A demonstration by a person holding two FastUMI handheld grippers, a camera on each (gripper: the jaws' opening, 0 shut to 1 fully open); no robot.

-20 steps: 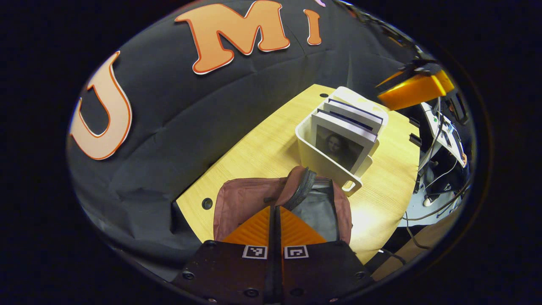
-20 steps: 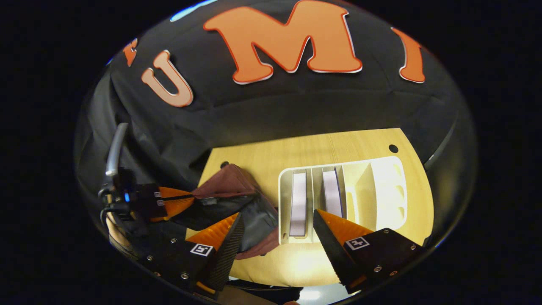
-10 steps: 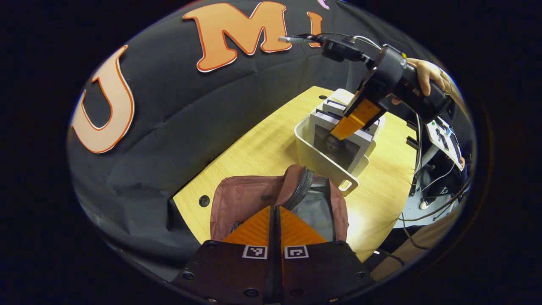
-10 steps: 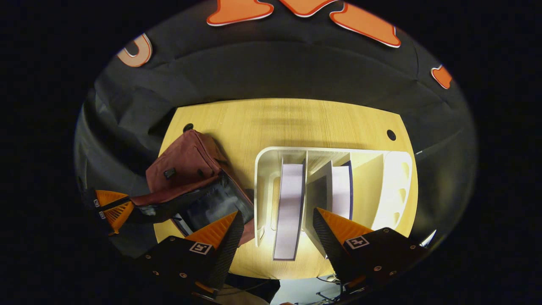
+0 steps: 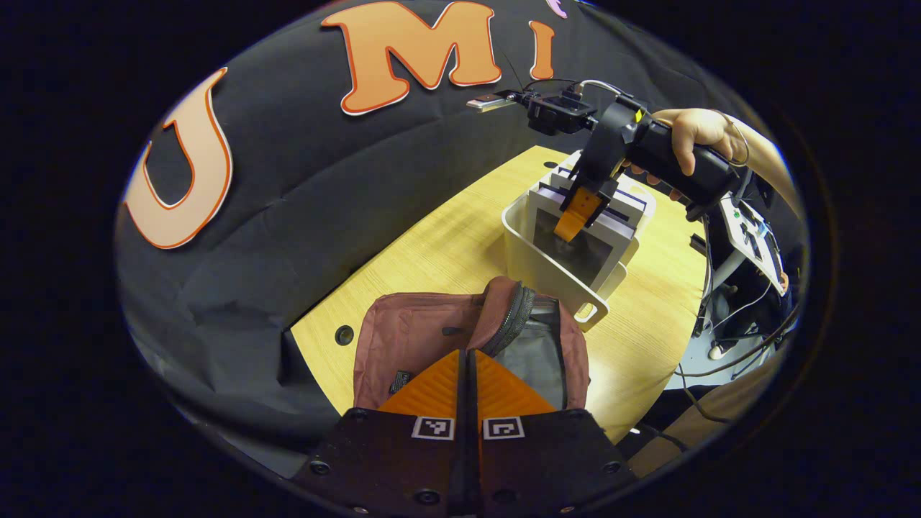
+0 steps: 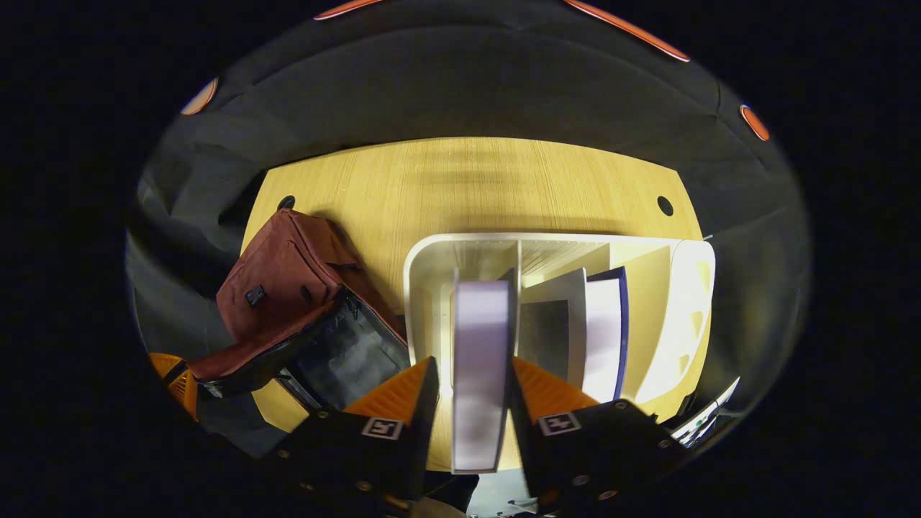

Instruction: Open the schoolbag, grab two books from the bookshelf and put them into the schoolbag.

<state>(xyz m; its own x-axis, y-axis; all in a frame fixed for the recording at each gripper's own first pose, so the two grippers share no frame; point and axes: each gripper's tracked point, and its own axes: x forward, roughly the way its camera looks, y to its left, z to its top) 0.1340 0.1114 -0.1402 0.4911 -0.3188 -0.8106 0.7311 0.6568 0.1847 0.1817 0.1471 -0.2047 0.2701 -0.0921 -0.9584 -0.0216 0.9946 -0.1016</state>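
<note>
- On a pale wooden table (image 6: 468, 180) stands a white bookshelf (image 6: 432, 248) with upright dividers, and a maroon schoolbag (image 6: 277, 270) lies just beside it, to its left in the right gripper view.
- Down into the bookshelf reaches the right gripper (image 6: 468, 374), its two orange fingers on either side of a book (image 6: 481, 360) that stands upright in the leftmost slot; the fingers sit close against both covers, pinching it.
- A second book (image 6: 603, 331) stands in the next slot, leaning against a divider.
- From the left gripper view, a hand (image 5: 694, 129) holds the right gripper (image 5: 573, 216) over the bookshelf (image 5: 532, 266), orange fingers pointing down among the books.
- The left gripper (image 5: 468, 374) has its orange fingers pressed together on the edge of the schoolbag (image 5: 417, 334), holding up the zippered flap so the dark grey lining shows; how much fabric is caught cannot be told.
</note>
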